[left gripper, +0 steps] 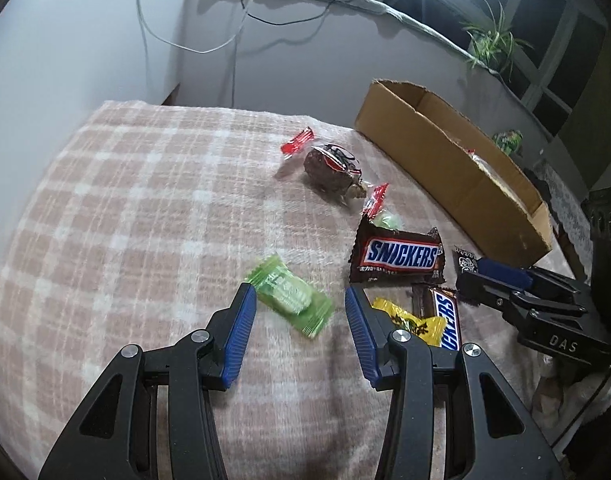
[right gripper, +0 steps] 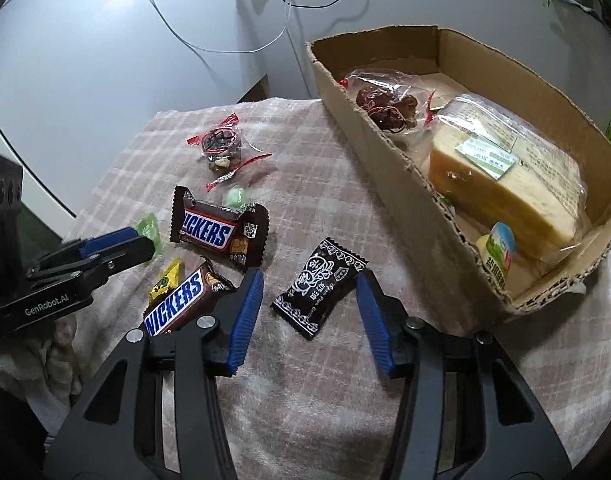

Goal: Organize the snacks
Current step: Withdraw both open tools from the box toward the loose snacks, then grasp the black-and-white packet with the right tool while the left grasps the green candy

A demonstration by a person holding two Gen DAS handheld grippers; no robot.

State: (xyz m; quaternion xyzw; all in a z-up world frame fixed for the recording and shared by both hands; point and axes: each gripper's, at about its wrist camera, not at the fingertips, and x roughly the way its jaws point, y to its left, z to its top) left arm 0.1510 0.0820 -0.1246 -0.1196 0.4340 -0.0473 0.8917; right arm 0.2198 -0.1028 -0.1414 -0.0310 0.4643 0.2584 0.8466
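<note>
My left gripper [left gripper: 299, 292] hangs low over a green wrapped candy [left gripper: 289, 300] on the pink plaid cloth. The candy lies between the open jaws; the left pad is at its edge and the right pad stands apart. My right gripper [right gripper: 309, 280] straddles a black wrapped candy [right gripper: 317, 292], with its left pad apart from the wrapper. Two Snickers bars [right gripper: 217, 232] [right gripper: 181, 300] and a yellow candy [right gripper: 167, 280] lie between the two grippers. Farther back are a clear-wrapped nut snack [right gripper: 221, 146] and a small pale green candy [right gripper: 235, 198].
A cardboard box [right gripper: 385, 160] stands at the right. It holds a wrapped cake slice [right gripper: 505, 176], a clear-wrapped snack [right gripper: 385, 104] and a small yellow-green pack [right gripper: 497, 248]. The left gripper [right gripper: 145, 242] shows at the left edge of the right wrist view. White wall and cables stand behind the cloth.
</note>
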